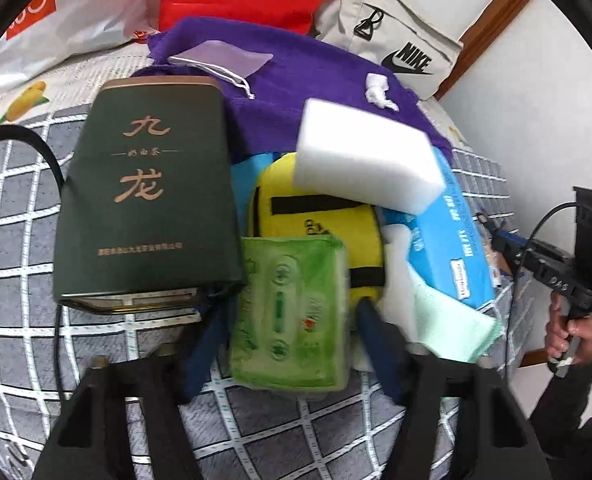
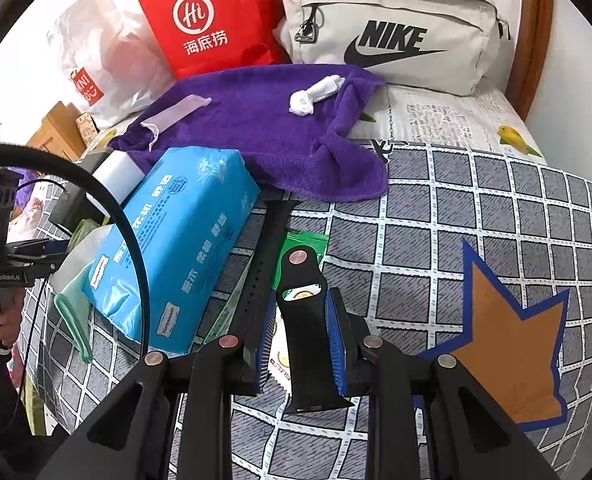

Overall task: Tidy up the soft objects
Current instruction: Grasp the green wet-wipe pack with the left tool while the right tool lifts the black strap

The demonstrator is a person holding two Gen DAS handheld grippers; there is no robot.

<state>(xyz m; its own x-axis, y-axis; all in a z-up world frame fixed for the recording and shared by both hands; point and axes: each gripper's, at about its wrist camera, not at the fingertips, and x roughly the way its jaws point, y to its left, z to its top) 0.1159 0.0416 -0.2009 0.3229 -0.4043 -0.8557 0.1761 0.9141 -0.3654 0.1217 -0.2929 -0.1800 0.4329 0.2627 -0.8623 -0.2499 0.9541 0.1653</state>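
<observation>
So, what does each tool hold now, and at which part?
The left tool grips the green tissue pack by its two long sides, near the lower end. The right tool clamps the black watch strap at its middle.

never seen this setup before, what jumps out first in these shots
The left gripper is clamped on a green tissue pack, beside a tall dark green tea box and a white sponge atop the pile. The right gripper pinches a black watch strap above the grey checked cloth.
</observation>
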